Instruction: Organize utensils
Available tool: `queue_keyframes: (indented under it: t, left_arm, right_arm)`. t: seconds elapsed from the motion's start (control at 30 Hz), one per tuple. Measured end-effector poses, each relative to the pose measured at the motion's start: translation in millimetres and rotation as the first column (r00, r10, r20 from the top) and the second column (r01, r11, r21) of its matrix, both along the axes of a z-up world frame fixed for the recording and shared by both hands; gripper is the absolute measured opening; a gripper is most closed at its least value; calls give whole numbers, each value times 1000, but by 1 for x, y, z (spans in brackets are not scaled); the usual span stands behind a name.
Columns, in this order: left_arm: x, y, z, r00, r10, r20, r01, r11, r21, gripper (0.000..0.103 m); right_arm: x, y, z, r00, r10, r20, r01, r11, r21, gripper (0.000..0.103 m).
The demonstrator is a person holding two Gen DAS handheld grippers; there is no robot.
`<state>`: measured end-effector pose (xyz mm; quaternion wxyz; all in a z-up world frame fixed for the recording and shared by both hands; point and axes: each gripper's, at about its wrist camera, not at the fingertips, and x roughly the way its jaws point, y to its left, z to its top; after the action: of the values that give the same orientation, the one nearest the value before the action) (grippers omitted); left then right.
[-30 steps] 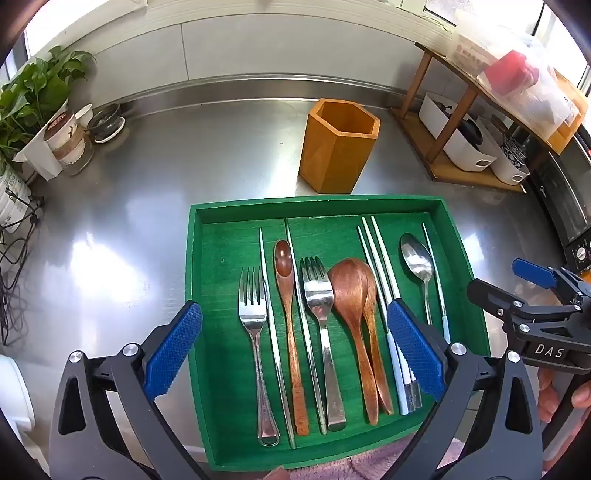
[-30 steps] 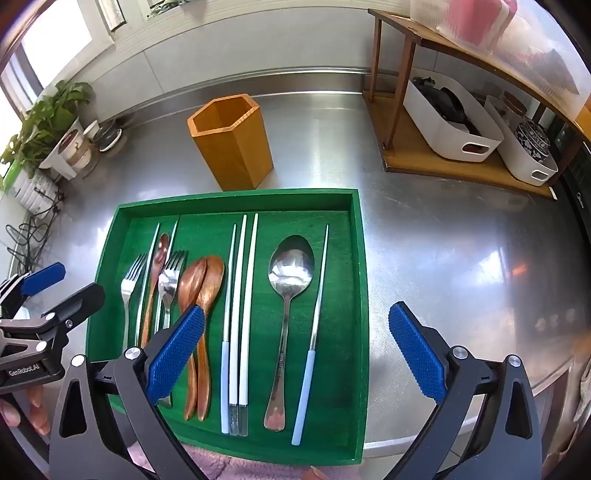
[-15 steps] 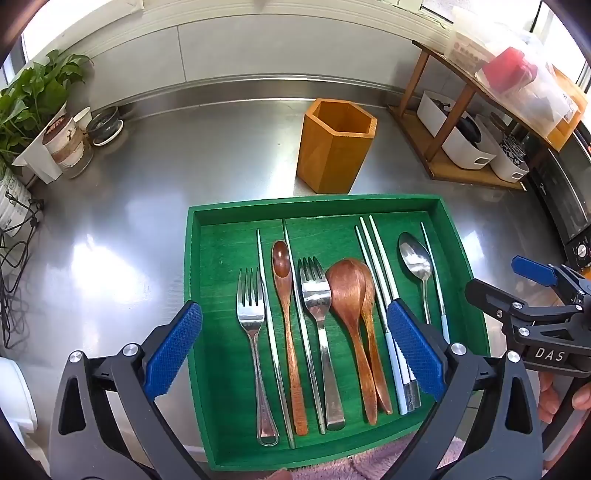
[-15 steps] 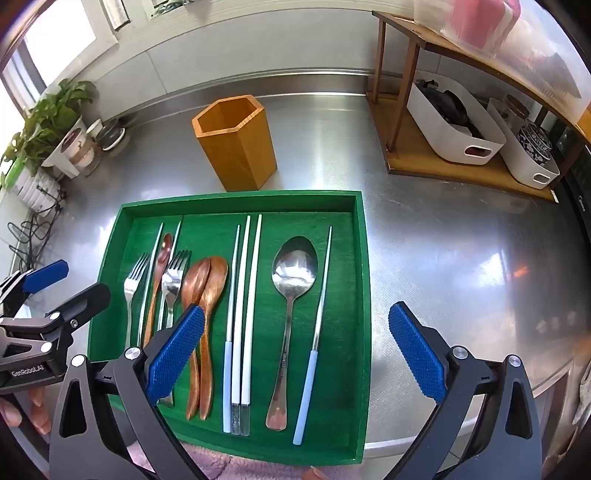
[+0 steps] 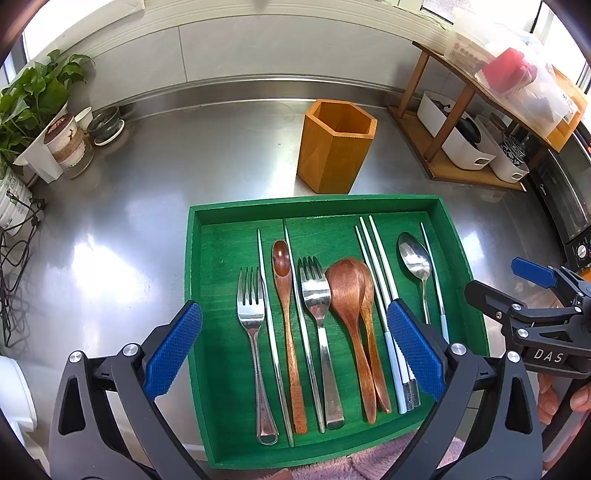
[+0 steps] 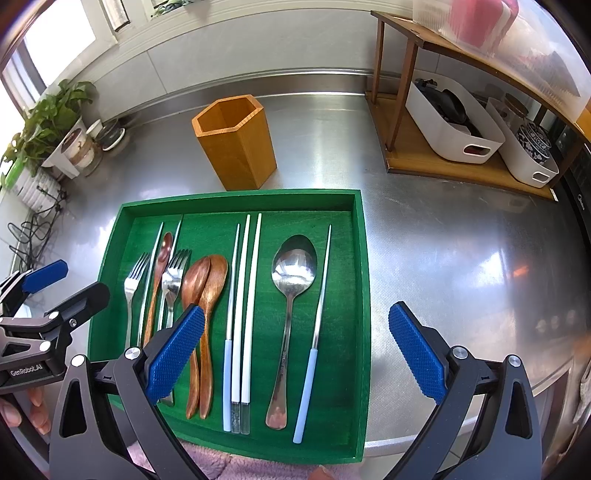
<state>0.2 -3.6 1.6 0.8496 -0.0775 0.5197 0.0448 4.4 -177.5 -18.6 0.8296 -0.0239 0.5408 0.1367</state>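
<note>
Left gripper [image 5: 295, 350] wide open, holding nothing | right gripper [image 6: 295, 350] wide open too | shiny metal spoon [image 6: 290, 295] lies flat in green wooden tray [image 6: 364, 295] | probably light, hard, slippery | grab its thin handle.

Bright daylight comes in from the window [image 6: 55, 44] at the top left, and both pictures look sharp in the middle. The shiny steel counter [image 5: 122, 206] has big white glare spots (one more on the right side [image 6: 506, 266] in the right wrist view), and the shadows are soft. The round lens bends straight lines near the edges, the corners go black, and the plastic box [image 6: 517, 33] up top looks blurry.
</note>
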Motion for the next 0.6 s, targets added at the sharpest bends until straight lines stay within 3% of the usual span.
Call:
queue_keyframes:
  t: [0.6]
  left_arm:
    - [-3, 1, 4, 1000, 1, 2, -1, 1000, 4, 95]
  right_arm:
    - [-5, 0, 2, 1000, 0, 7, 0, 1000, -2, 100]
